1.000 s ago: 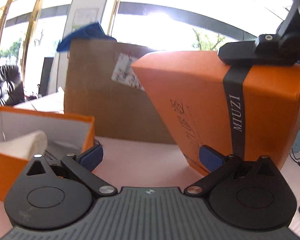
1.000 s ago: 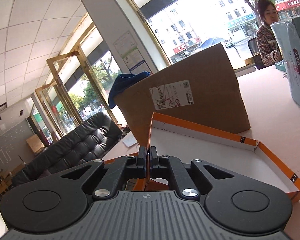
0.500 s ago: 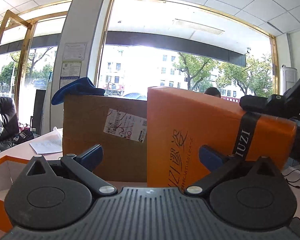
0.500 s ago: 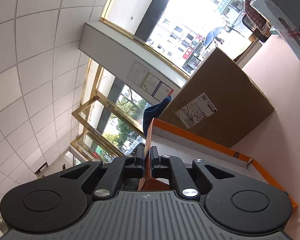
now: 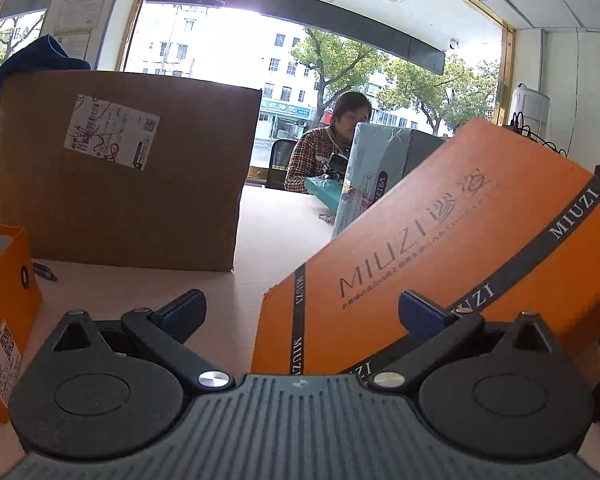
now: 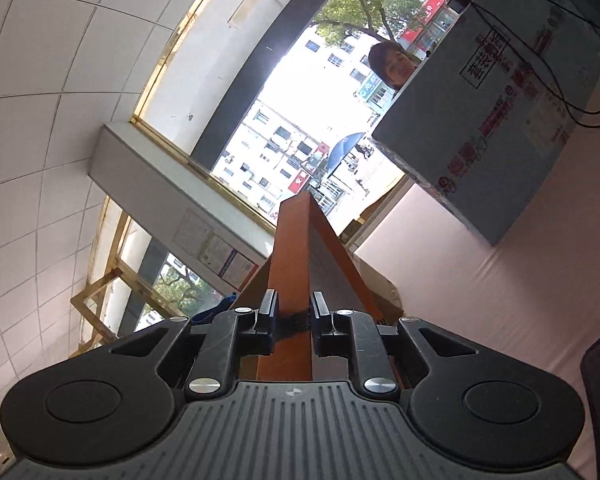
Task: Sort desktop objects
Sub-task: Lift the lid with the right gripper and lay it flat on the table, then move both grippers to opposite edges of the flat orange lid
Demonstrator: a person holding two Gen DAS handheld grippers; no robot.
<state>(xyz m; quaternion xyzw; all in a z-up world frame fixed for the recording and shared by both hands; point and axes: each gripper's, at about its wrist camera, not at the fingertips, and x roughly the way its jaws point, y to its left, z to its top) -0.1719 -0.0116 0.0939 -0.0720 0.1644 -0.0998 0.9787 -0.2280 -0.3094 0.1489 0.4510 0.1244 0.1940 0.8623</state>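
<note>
Left gripper (image 5: 300, 312): fingers spread wide, empty, beside the tilted orange lid (image 5: 460, 248) raised over the surface (image 5: 276, 232). Right gripper (image 6: 292, 312): fingers clamped on the lid's rim. Lid: likely light, stiff cardboard; best held by its side wall.

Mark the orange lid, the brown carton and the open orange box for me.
orange lid (image 5: 452, 248): left wrist view, printed top face.
brown carton (image 5: 172, 208): left wrist view, bare front wall.
open orange box (image 5: 8, 292): left wrist view, outer side wall at left edge.
</note>
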